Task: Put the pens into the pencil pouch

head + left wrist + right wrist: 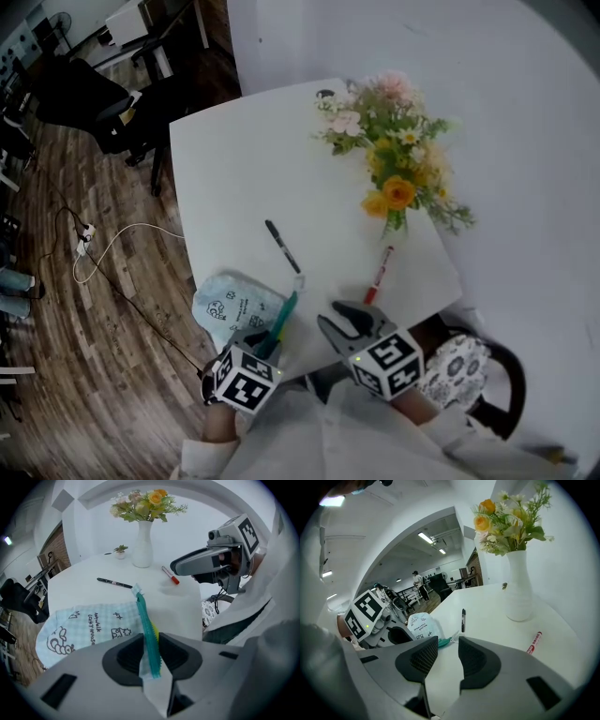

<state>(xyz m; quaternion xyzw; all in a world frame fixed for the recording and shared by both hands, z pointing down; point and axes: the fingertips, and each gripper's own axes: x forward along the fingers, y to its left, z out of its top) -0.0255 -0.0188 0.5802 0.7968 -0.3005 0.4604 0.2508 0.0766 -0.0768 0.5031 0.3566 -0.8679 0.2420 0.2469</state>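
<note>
The pencil pouch (232, 302), pale blue check with printed doodles, is found at the near left edge of the table (225, 187). Its teal zipper edge (146, 620) is pinched between the jaws of the left gripper (150, 644), which are clenched on it, and the strip is raised off the tabletop. No pen is seen in the pouch (its mouth is not shown open in any view). The black pen (281, 246) is laid just beyond the pouch, toward the table's middle. The red pen (379, 274) is laid to the right, near the foot of the white vase (143, 545) of flowers, and the two pens are well apart. The right gripper (443, 653) is held near the left one over the table's near edge, jaws parted, nothing between them. The step in hand is judged to be the holding and opening of the pouch, with both pens yet to be gathered. For the next move, the free right gripper would have to be carried out to a pen, probably the red one as the nearer, set across the barrel and closed, while the pouch is held by the left.
</note>
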